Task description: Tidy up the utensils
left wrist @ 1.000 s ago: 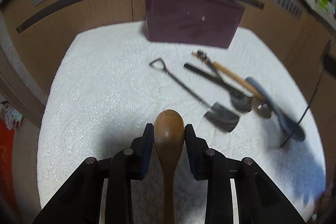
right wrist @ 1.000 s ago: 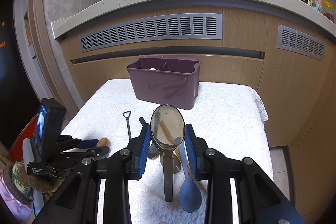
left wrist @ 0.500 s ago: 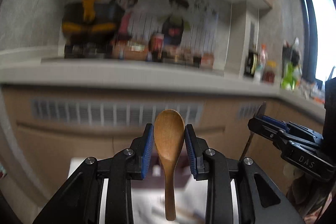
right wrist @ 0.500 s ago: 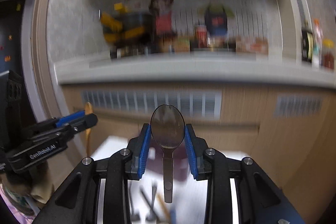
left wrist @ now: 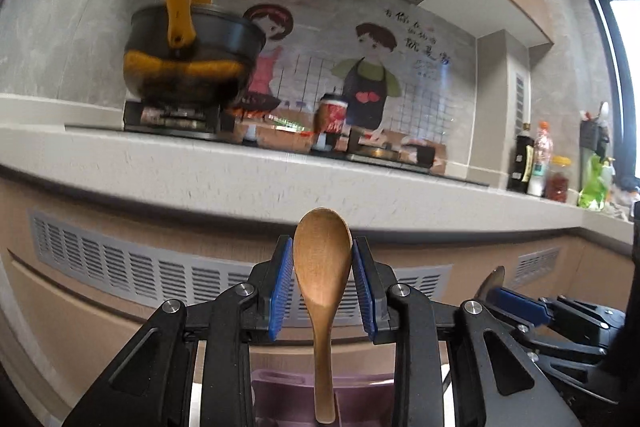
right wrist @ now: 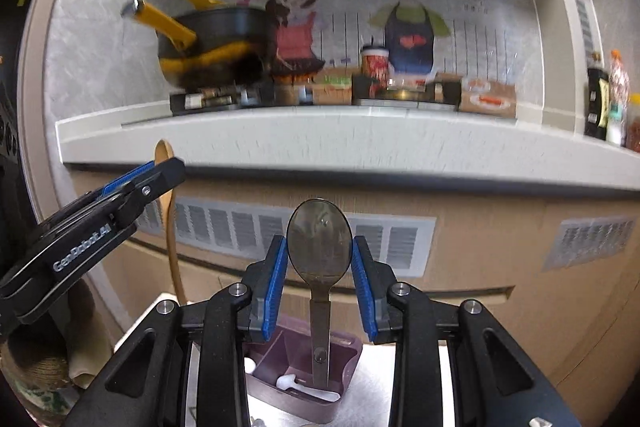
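My left gripper (left wrist: 322, 285) is shut on a wooden spoon (left wrist: 322, 279), bowl up, handle hanging down over the purple utensil caddy (left wrist: 280, 399). My right gripper (right wrist: 319, 281) is shut on a metal spoon (right wrist: 319, 251), bowl up, its handle tip hanging above the purple caddy (right wrist: 296, 359), which holds white utensils (right wrist: 308, 389). Both grippers are raised and face the kitchen counter. The left gripper (right wrist: 120, 195) with the wooden spoon (right wrist: 170, 227) shows at left in the right wrist view. The right gripper (left wrist: 516, 303) shows at lower right in the left wrist view.
The caddy stands on a white cloth-covered table (right wrist: 360, 391) in front of wooden cabinets with grey vents (left wrist: 120, 279). A white counter (right wrist: 360, 143) above bears a black and yellow pot (right wrist: 216, 43), a cup and bottles (right wrist: 608, 99).
Both grippers have tilted up from the table to face the counter and lifted their spoons above the caddy. The loose utensils on the cloth have dropped out of view.
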`<state>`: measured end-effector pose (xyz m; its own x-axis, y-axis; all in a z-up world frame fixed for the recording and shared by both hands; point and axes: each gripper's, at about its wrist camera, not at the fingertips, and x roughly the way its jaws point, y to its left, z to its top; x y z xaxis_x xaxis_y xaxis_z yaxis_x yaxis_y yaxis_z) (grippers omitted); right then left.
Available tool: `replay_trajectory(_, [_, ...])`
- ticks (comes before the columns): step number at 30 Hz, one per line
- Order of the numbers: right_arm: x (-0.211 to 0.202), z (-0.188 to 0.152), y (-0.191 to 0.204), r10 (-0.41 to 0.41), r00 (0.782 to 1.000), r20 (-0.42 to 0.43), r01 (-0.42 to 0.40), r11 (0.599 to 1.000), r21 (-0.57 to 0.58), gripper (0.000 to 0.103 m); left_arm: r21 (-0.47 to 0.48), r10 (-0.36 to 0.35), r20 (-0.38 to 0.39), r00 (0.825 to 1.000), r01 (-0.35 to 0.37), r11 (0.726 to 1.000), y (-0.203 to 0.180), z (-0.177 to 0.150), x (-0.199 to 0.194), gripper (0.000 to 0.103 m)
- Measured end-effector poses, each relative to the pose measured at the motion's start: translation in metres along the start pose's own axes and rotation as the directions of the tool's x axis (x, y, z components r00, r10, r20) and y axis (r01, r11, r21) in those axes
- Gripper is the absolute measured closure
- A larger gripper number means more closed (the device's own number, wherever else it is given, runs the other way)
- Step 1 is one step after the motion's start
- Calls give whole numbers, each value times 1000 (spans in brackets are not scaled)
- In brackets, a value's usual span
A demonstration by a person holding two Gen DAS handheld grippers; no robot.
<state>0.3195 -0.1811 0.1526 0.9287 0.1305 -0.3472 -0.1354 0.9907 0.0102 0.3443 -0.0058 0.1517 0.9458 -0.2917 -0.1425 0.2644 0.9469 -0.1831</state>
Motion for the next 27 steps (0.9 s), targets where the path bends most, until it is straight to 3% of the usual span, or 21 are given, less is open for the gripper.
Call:
replay_trajectory(7, [37, -28, -2, -2, 998, -61, 2, 1000, 0, 73, -17, 19, -76, 997, -21, 1000, 11, -53, 38, 71])
replay_trajectory(9, [45, -36, -5, 6, 997, -83, -5, 1000, 10, 73, -30, 30, -111, 993, -33, 999, 17, -63, 46, 68])
replay_trajectory(11, [50, -43, -7, 34, 993, -117, -31, 999, 21, 72, -54, 26, -159, 987, -35, 998, 24, -69, 49, 51])
replay_trajectory(13, [53, -47, -12, 68, 988, -139, -63, 997, 39, 71, -60, 35, -177, 984, -46, 997, 29, -71, 44, 48])
replay_trajectory(16, [47, -51, -20, 38, 989, -142, -32, 999, 43, 70, -56, 75, -216, 974, -89, 994, 35, -70, 26, 47])
replay_trajectory(18, [39, -52, -28, 25, 989, -148, -17, 999, 52, 67, -55, 104, -262, 959, -123, 991, 40, -71, 12, 43])
replay_trajectory(20, [30, -55, -34, 10, 987, -159, 0, 998, 61, 58, -46, 131, -318, 939, -154, 987, 44, -76, -3, 37])
replay_trajectory(27, [-11, -77, -40, -21, 978, -206, 35, 997, 66, 41, -53, 158, -484, 861, -209, 976, 57, -127, -58, 34])
